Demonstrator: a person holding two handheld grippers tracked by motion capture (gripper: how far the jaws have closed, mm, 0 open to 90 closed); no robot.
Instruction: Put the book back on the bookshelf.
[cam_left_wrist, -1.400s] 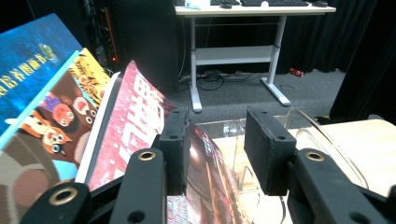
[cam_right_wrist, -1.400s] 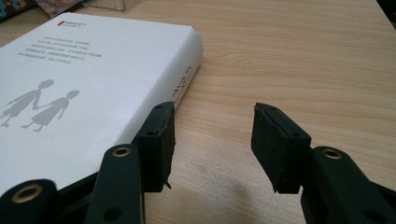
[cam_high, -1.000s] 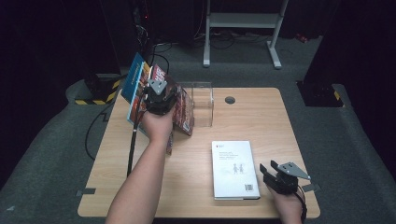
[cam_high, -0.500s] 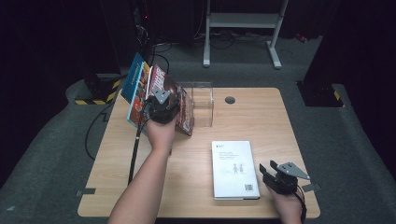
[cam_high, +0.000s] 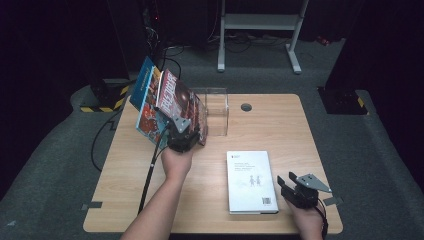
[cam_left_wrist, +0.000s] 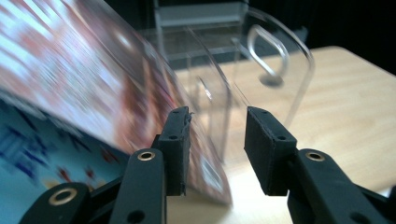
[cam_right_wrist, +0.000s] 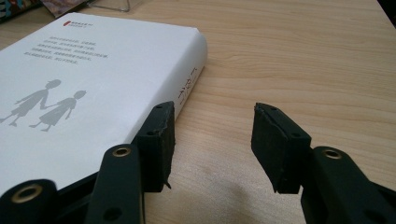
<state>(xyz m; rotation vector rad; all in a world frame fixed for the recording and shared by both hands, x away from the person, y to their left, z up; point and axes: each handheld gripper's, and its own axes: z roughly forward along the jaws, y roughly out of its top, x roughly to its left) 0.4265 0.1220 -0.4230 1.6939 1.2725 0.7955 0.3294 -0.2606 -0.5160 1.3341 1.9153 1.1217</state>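
So far, two books lean in the clear plastic book holder (cam_high: 216, 112) at the upper middle of the high view: a blue book (cam_high: 145, 95) behind and a red magazine (cam_high: 177, 102) in front; both tilt to the left. The left gripper (cam_high: 182, 134) is right at the red magazine's lower corner; in the left gripper view its jaws stand apart, one jaw beside the cover (cam_left_wrist: 93, 88), and I cannot tell if it presses on it. The white book (cam_high: 250, 180) lies flat on the surface (cam_high: 300, 130) at the lower right; it looks like the one left to stand up. The right gripper (cam_high: 287, 186) rests just beside it, jaws apart and holding nothing.
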